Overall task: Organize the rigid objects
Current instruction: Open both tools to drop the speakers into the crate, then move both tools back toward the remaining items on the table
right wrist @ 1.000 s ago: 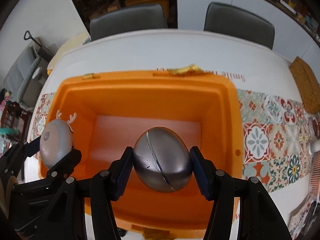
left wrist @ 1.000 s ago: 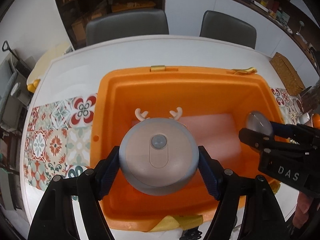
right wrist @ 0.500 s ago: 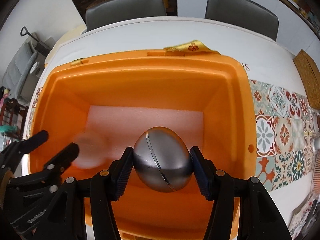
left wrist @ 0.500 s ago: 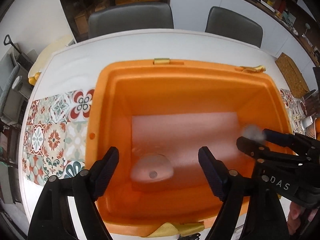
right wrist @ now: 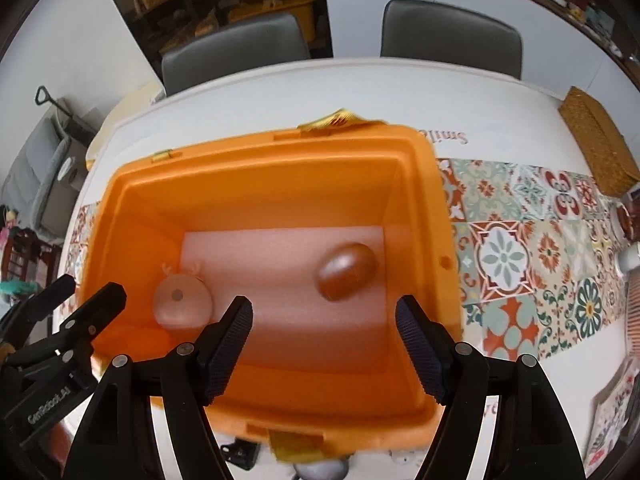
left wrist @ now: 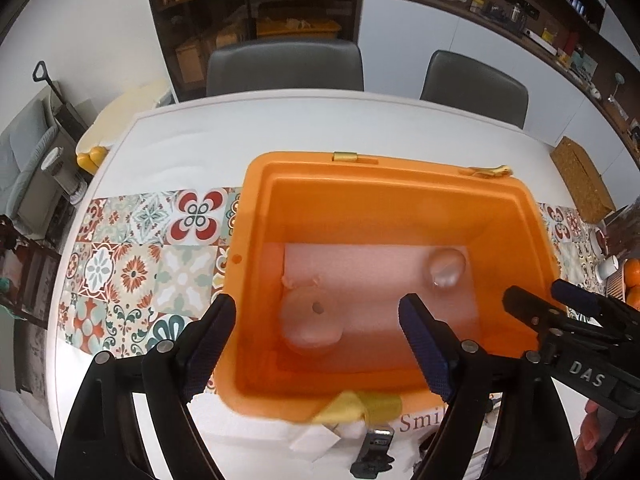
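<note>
White table, orange bin (left wrist: 256,240): both grippers (left wrist: 316,332) (right wrist: 324,332) have just been opening, empty now; lamp (left wrist: 312,324) and egg (right wrist: 346,270) have dropped inside, both stowed.

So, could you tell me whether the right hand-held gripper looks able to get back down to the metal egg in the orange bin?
Probably yes. The right hand-held gripper is open and empty above the orange bin, which has no lid on. The metal egg lies alone on the pink liner, apart from the antlered round toy.
</note>
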Action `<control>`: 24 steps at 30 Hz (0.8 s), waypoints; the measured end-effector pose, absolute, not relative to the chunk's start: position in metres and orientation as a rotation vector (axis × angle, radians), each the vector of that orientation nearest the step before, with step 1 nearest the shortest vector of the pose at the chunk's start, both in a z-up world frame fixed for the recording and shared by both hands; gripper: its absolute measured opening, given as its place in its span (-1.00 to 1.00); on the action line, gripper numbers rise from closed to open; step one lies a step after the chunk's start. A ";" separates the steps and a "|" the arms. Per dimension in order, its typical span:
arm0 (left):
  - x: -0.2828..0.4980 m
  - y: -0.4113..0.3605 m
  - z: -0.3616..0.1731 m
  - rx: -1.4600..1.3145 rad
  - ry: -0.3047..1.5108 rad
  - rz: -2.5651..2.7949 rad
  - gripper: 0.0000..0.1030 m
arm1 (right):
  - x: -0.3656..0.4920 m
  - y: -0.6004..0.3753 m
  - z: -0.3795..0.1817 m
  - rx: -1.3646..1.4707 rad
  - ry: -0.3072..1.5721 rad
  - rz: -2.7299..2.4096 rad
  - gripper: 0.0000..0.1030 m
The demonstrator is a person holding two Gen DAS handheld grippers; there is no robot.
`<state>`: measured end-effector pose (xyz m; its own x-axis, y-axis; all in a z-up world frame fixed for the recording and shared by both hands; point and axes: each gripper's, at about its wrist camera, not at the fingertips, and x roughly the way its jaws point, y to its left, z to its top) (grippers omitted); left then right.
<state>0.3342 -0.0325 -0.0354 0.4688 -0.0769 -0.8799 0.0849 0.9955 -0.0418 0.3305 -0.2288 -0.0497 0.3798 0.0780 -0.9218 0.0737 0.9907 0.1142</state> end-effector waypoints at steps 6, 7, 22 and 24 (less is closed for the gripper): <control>0.303 -0.036 -0.015 0.030 1.004 -0.119 0.74 | 0.293 -0.230 -0.023 0.154 1.088 -0.002 0.44; 0.299 -0.037 -0.013 0.033 0.994 -0.120 0.75 | 0.288 -0.230 -0.020 0.154 1.077 -0.006 0.44; 0.229 -0.045 0.001 0.039 0.922 -0.134 0.97 | 0.205 -0.243 -0.001 0.172 1.001 -0.038 0.61; 0.221 -0.044 0.000 0.038 0.924 -0.129 0.99 | 0.197 -0.245 -0.003 0.180 1.000 -0.047 0.64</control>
